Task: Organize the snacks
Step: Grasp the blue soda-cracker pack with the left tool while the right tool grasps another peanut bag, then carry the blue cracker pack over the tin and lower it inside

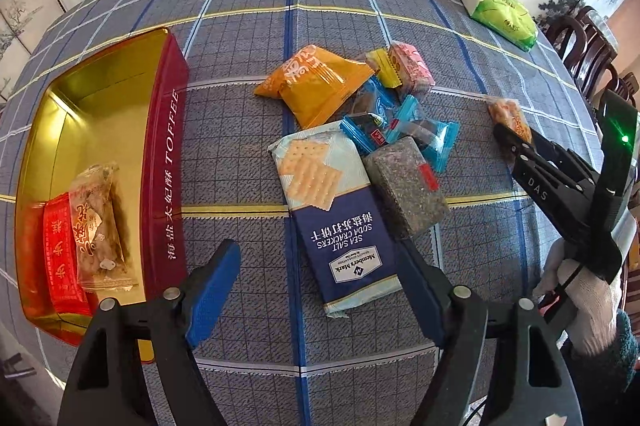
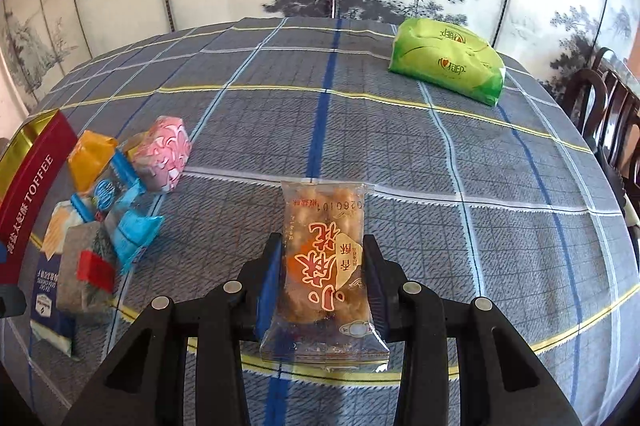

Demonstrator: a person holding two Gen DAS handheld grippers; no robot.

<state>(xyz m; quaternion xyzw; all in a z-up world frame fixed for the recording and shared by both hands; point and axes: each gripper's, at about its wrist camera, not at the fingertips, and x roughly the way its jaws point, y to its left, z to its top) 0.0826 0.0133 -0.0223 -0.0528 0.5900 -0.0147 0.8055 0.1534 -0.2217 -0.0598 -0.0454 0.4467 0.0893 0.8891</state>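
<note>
- Clear crinkly film wraps the snack packet point(image 2: 324, 262), bottom centre of the right wrist view; the right gripper point(image 2: 322, 278) clasps its sides. Light, brittle inside, probably slippery.
- The left gripper point(image 1: 316, 278) stands released over the "Member's Mark" soda crackers point(image 1: 336, 222).
- The red tin point(image 1: 166, 162) at left reads "TOFFEE".

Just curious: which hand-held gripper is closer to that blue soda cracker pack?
Left. The left hand-held gripper straddles the soda cracker pack, its fingers open on either side. The right hand-held gripper is off to the side, clamped on a clear snack packet.
</note>
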